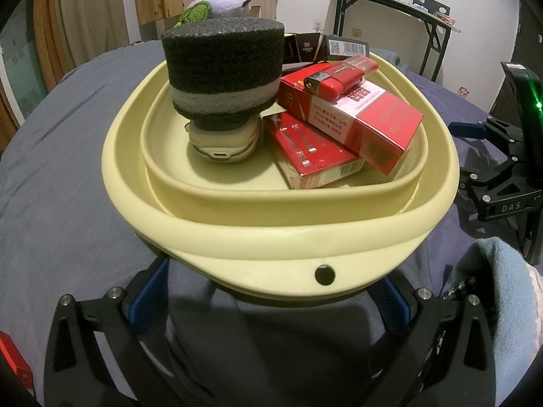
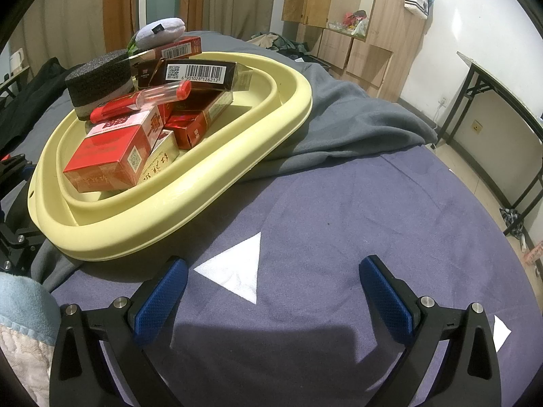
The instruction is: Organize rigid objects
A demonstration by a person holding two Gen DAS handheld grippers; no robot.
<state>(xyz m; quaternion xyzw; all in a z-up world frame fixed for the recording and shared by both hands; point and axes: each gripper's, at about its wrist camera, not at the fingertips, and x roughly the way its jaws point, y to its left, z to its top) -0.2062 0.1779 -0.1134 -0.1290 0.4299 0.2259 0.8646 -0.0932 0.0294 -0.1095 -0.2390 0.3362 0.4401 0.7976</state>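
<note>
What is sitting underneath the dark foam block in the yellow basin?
The dark foam block rests on a small cream-coloured case on the floor of the yellow basin. Only the case's front edge, with a port, shows; its top is hidden by the block.

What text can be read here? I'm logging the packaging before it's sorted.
"6 901028 126212" under the barcode: black box at the back of the yellow basin.
"20": side of the top red pack.
"DAS": right gripper body, seen from the left wrist.
Chinese print on the red packs, gold carton and red lighter: too small or blurred.
</note>
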